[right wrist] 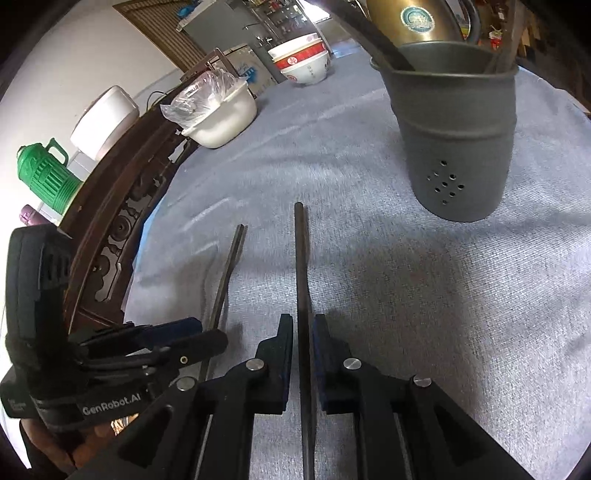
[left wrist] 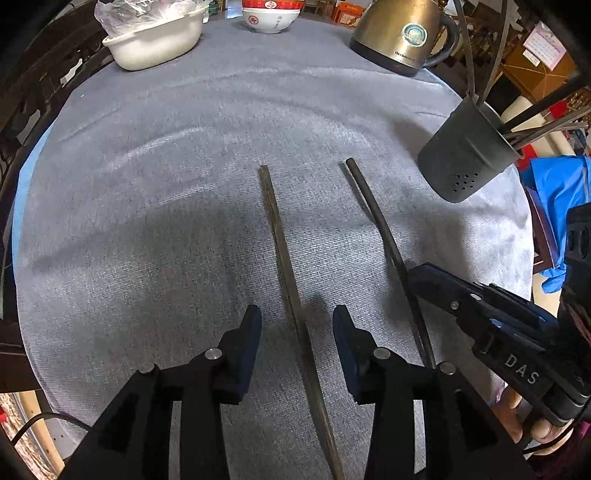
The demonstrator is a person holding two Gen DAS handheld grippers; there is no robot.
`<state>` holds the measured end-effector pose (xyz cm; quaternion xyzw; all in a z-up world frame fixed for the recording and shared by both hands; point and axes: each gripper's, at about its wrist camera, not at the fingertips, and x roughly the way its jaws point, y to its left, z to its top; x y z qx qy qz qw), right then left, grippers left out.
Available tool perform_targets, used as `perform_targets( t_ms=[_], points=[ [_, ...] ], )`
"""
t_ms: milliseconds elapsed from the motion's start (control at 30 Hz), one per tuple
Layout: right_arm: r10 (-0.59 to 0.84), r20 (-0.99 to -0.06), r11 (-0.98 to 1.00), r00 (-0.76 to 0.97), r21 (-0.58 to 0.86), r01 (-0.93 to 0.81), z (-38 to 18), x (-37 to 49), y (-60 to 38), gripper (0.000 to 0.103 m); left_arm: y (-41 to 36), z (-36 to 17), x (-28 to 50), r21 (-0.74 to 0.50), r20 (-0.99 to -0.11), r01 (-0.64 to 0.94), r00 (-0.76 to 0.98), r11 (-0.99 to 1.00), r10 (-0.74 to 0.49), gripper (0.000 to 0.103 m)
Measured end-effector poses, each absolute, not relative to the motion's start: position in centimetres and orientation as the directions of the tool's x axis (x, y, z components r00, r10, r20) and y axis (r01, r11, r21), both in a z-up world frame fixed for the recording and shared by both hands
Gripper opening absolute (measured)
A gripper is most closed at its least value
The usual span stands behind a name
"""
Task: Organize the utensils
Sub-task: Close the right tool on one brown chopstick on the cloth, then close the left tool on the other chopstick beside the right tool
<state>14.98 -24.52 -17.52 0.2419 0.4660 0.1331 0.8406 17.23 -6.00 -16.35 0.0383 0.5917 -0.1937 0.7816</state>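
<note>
Two dark chopsticks lie on the grey cloth. My left gripper [left wrist: 297, 317] is open, its jaws on either side of the brown square chopstick [left wrist: 275, 229], which also shows in the right wrist view [right wrist: 229, 266]. My right gripper [right wrist: 303, 325] is nearly shut around the round dark chopstick [right wrist: 301, 258], with slight gaps at the pads; that chopstick also shows in the left wrist view [left wrist: 373, 210]. A grey perforated utensil holder [right wrist: 454, 147] stands ahead to the right with several utensils in it; it also shows in the left wrist view [left wrist: 465, 158].
At the far edge stand a brass kettle [left wrist: 399, 33], a red-and-white bowl [left wrist: 271, 16] and a white tub with a plastic bag [left wrist: 155, 40]. A dark carved wooden rail [right wrist: 122, 221] borders the table's left side. A green flask [right wrist: 44, 173] stands beyond it.
</note>
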Motion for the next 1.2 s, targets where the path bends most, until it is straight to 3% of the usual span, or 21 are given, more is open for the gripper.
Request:
perform_targets(
  t_ms=[733,1200],
  points=[
    [0.361,-0.720,0.894,0.593,0.448,-0.001,-16.2,18.4,-23.0,0.015,-7.9,-16.9,18.7,-0.086,-0.933,0.350,0.299,0.933,-0.198,0.038],
    [0.312,-0.761,0.917,0.569,0.399,0.031,-17.4,20.8,-22.2,0.015,-6.0,-16.5,19.3,-0.106,-0.930,0.323,0.304,0.941,-0.209,0.038]
  ],
)
